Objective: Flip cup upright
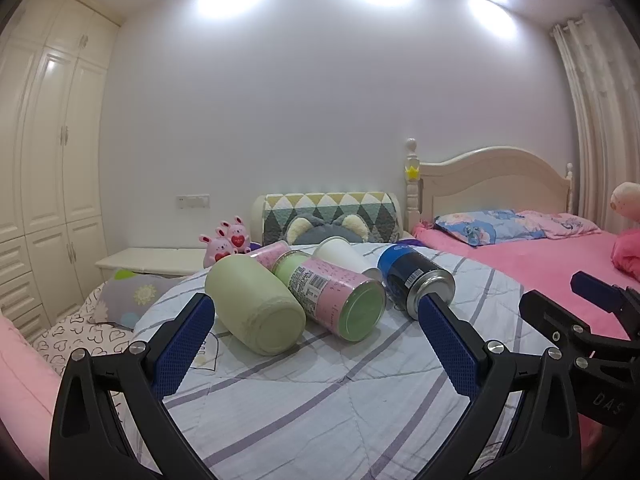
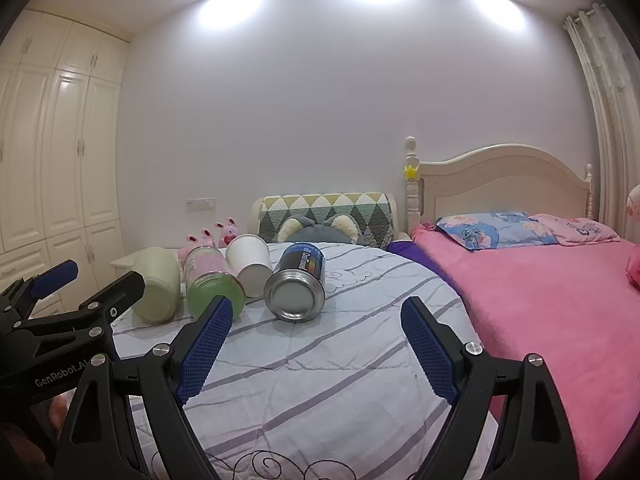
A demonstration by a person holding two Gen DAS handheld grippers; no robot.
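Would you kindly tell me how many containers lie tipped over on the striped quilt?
4, side by side: pale green jar leftmost, pink-labelled green can, white paper cup, blue metal can rightmost. More may hide behind.

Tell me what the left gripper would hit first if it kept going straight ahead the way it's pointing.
Probably the pink-labelled can with the green base, lying on its side between the open left gripper fingers' line; the pale green cup sits just left. Depth is uncertain.

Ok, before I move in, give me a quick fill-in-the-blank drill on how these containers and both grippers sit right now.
1. The pale green plastic cup lies on its ____ on the striped grey bedspread.
2. The blue-and-black metal can shows its ____-coloured base to the right wrist camera.
3. The left gripper and right gripper are both ____, holding nothing.
4. The bed to the right has a ____ blanket.

Missing words: side; silver; open; pink
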